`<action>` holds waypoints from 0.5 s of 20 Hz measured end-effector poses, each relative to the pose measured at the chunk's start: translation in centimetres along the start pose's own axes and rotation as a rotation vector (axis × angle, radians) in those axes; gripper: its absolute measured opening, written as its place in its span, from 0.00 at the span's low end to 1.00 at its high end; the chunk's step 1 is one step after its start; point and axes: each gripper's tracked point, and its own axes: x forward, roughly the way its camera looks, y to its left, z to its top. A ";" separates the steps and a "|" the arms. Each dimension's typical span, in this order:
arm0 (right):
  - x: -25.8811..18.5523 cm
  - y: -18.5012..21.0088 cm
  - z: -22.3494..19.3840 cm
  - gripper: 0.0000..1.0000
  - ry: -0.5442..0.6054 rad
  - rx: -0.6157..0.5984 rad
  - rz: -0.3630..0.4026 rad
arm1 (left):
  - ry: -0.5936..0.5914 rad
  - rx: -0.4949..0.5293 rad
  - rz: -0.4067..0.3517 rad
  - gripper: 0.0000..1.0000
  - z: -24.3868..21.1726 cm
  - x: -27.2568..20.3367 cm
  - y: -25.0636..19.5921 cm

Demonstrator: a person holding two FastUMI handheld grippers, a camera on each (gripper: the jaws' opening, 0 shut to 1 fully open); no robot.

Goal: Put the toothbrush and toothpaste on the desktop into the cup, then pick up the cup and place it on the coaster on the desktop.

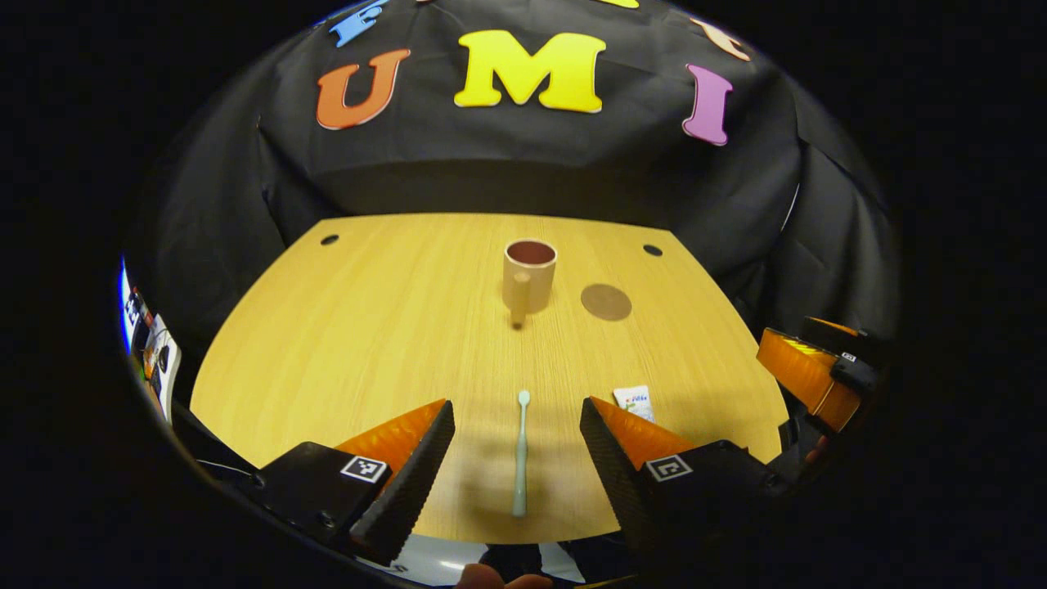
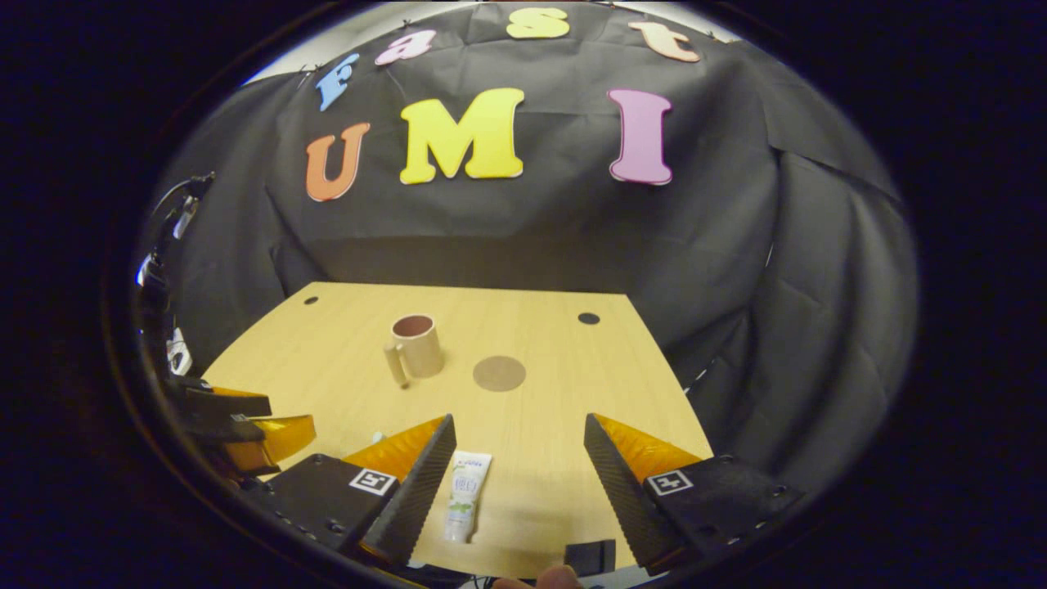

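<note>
A pale green toothbrush [image 1: 521, 455] lies on the wooden desktop [image 1: 368, 327], head pointing away, between the fingers of my open left gripper [image 1: 517, 425], which hovers above it. A white toothpaste tube [image 2: 467, 495] lies near the front edge, just inside the left finger of my open right gripper [image 2: 520, 429]; its end also shows in the left gripper view [image 1: 636, 401]. A beige cup [image 1: 529, 276] with a reddish inside stands upright at mid-table, handle towards me. A round brown coaster [image 1: 606, 302] lies just right of it. The same cup [image 2: 415, 346] and coaster [image 2: 499, 373] appear in the right gripper view.
Two dark round holes [image 1: 330, 240] [image 1: 653, 249] sit near the desktop's far corners. The other gripper shows at the right edge of the left gripper view [image 1: 810, 372] and at the left edge of the right gripper view [image 2: 245, 433]. Black cloth walls the booth behind.
</note>
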 end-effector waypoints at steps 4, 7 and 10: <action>1.1 0.4 -2.7 0.95 0.078 -0.022 0.004 | 0.126 -0.021 -0.016 0.98 -3.4 2.9 0.0; 1.9 0.8 -4.6 0.95 0.140 -0.021 0.006 | 0.173 -0.028 -0.020 0.98 -4.2 5.0 0.2; 2.3 0.8 -5.7 0.95 0.175 -0.023 -0.003 | 0.220 -0.021 -0.019 0.94 -5.3 6.7 0.3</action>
